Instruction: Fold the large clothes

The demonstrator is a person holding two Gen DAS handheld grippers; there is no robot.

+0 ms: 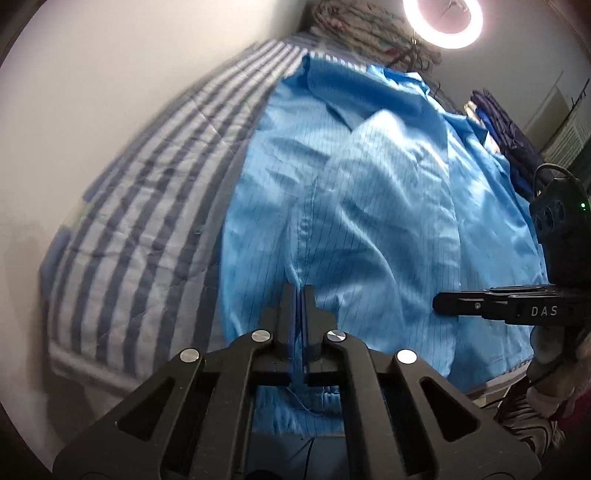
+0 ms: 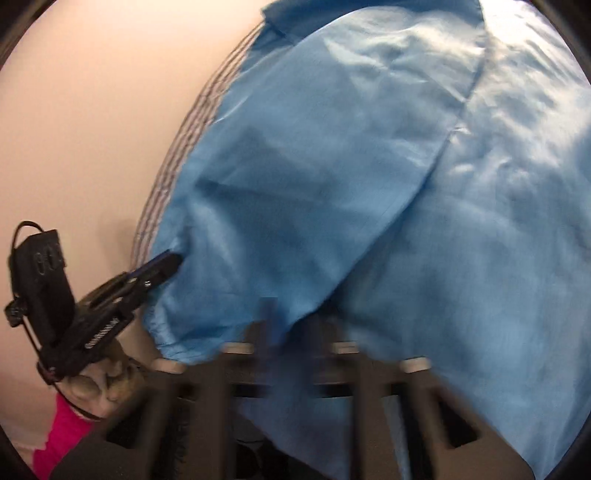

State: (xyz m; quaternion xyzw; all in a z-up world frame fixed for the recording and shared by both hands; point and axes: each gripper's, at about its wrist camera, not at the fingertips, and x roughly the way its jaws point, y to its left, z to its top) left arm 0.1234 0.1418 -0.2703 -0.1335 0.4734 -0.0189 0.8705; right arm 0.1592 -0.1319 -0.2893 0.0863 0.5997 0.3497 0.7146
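A blue-and-white striped bedsheet [image 1: 140, 206] covers the bed beside a pale wall [image 1: 92, 92], with a glowing ring light [image 1: 443, 18], a patterned quilt pile [image 1: 354, 29] and dark blue folded fabric [image 1: 506, 133] beyond.

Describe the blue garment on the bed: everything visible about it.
The blue garment is a large, light blue piece of thin, slightly shiny fabric with a fine dark grid and a stitched seam. It lies spread and wrinkled, one panel folded over, on a striped bedcover. The left gripper is shut on its near edge at the seam; the right gripper is shut at the fabric beside it, though blur hides that grip.
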